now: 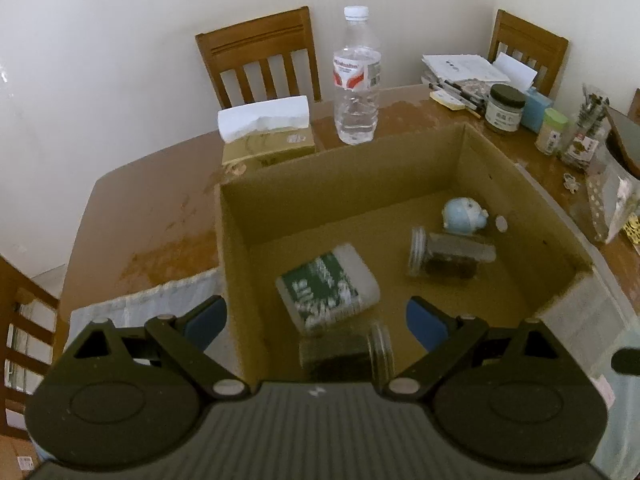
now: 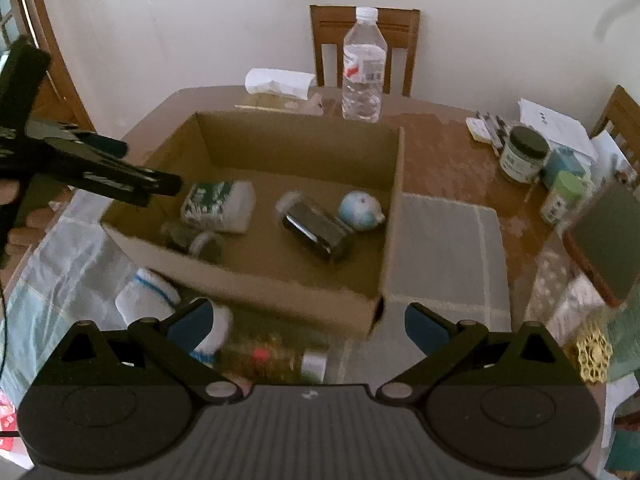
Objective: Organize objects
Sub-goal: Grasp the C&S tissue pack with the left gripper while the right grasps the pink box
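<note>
Four items already lie in the cardboard box (image 1: 360, 168) at frame centre — both the left gripper (image 1: 316, 316) and the right gripper (image 2: 306, 322) are spread and empty — while the jar (image 2: 276, 356) and white bundle (image 2: 148, 292) at lower left, outside the box, look still to be packed.

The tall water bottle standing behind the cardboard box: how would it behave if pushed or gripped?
The water bottle stands upright, tall and narrow, so a push near its cap would probably tip it. It looks only part full, with the water low, which may steady it a little. Its clear thin plastic wall would likely flex and feel slippery under the fingers.
</note>
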`<act>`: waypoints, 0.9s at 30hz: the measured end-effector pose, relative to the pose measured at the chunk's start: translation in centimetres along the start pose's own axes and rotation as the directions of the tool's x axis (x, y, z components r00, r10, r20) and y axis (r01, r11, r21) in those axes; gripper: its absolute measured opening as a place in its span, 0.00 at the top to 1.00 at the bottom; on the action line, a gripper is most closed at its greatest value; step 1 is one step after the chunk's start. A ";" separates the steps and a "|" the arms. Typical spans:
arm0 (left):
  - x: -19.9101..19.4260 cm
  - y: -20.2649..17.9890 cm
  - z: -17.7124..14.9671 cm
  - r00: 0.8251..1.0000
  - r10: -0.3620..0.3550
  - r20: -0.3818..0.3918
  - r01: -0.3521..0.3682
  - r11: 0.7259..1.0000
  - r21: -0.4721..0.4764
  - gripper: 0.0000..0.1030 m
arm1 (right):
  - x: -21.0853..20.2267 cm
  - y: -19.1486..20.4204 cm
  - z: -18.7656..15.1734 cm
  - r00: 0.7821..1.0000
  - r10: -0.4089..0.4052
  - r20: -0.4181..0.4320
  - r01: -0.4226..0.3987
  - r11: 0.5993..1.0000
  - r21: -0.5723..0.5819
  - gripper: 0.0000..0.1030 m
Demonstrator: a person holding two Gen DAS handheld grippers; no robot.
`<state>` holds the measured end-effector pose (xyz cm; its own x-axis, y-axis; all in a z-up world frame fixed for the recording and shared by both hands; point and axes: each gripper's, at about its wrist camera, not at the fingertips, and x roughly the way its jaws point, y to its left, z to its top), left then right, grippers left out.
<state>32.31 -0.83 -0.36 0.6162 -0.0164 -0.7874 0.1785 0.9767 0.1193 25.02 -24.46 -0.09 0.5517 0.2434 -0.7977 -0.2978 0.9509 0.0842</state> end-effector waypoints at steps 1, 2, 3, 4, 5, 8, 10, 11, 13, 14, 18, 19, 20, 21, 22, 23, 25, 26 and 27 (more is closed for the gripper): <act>-0.5 0.0 -0.5 1.000 0.004 0.003 -0.004 1.000 -0.005 0.06 | -0.1 -0.1 -0.4 1.000 -0.004 0.000 0.004 1.000 0.004 0.00; -1.0 0.0 -1.0 1.000 0.004 0.006 -0.004 1.000 -0.012 0.06 | -0.3 -0.2 -0.9 1.000 -0.009 0.000 0.009 1.000 0.011 0.00; -1.4 -0.1 -1.5 1.000 0.001 0.009 -0.001 1.000 -0.018 0.06 | -0.4 -0.4 -1.5 1.000 -0.015 0.001 0.015 1.000 0.019 0.00; -1.9 -0.1 -2.0 1.000 -0.001 0.009 0.001 1.000 -0.024 0.06 | -0.5 -0.5 -2.0 1.000 -0.022 0.002 0.022 0.999 0.024 0.00; -2.3 -0.1 -2.5 1.000 0.001 0.012 0.000 1.000 -0.029 0.06 | -0.6 -0.6 -2.7 1.000 -0.029 0.001 0.029 0.999 0.028 0.00; -3.6 -0.4 -4.1 1.000 0.002 0.023 -0.001 0.999 -0.048 0.05 | -0.6 -0.8 -4.5 0.999 -0.036 -0.013 0.036 0.999 0.030 0.00; -4.2 -0.5 -5.3 1.000 0.008 0.027 -0.006 0.998 -0.063 0.05 | -0.4 -1.0 -5.8 0.999 -0.037 -0.024 0.038 0.999 0.026 0.00; -4.5 -0.6 -5.9 1.000 0.013 0.027 -0.011 0.997 -0.071 0.05 | -0.3 -1.0 -6.6 0.999 -0.038 -0.031 0.038 0.999 0.019 0.00; -5.0 -0.8 -7.3 0.999 0.020 0.027 -0.017 0.996 -0.085 0.05 | -0.1 -1.1 -7.8 0.998 -0.043 -0.040 0.043 0.999 0.009 0.00; -5.1 -0.9 -7.9 0.999 0.030 0.024 -0.027 0.995 -0.097 0.05 | 0.0 -1.2 -8.5 0.998 -0.041 -0.047 0.041 0.999 0.006 0.00; -5.1 -1.2 -10.5 0.999 0.034 0.006 -0.033 0.990 -0.137 0.05 | 0.6 -1.5 -10.6 0.998 -0.010 -0.068 0.010 1.000 0.007 0.00; -4.9 -1.3 -11.0 1.000 0.030 -0.002 -0.030 0.989 -0.141 0.04 | 0.9 -1.5 -11.1 0.997 -0.002 -0.075 0.002 1.000 0.007 0.00; -4.7 -1.6 -11.6 1.000 0.024 -0.012 -0.026 0.989 -0.145 0.04 | 1.2 -1.5 -11.5 0.997 0.000 -0.082 0.000 1.000 0.006 0.00; -4.5 -1.9 -12.2 1.000 0.018 -0.018 -0.021 0.989 -0.148 0.04 | 1.4 -1.4 -11.8 0.996 0.001 -0.085 -0.001 1.000 0.002 0.00; -4.1 -2.1 -12.8 0.999 0.009 -0.031 -0.013 0.988 -0.156 0.04 | 1.7 -1.3 -12.1 0.996 0.003 -0.086 -0.003 1.000 -0.005 0.00; -3.8 -2.3 -13.3 0.999 0.000 -0.041 -0.007 0.986 -0.165 0.04 | 2.0 -1.1 -12.5 0.996 0.005 -0.088 -0.006 1.000 -0.012 0.00; -3.1 -2.7 -14.4 0.998 -0.015 -0.061 0.003 0.982 -0.187 0.04 | 2.8 -1.0 -13.1 0.996 0.008 -0.088 -0.010 1.000 -0.017 0.00; -2.8 -2.8 -14.8 0.998 -0.017 -0.068 0.003 0.980 -0.198 0.04 | 3.1 -0.9 -13.4 0.996 0.007 -0.088 -0.008 1.000 -0.016 0.00; -2.5 -3.0 -15.2 0.997 -0.022 -0.074 0.006 0.979 -0.206 0.04 | 3.4 -0.9 -13.6 0.996 0.004 -0.090 -0.005 1.000 -0.015 0.00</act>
<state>18.53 -0.42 -7.93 0.5537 -0.0216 -0.8324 0.0207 0.9997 -0.0122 16.61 -27.03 -11.00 0.4786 0.2290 -0.8477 -0.3126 0.9466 0.0792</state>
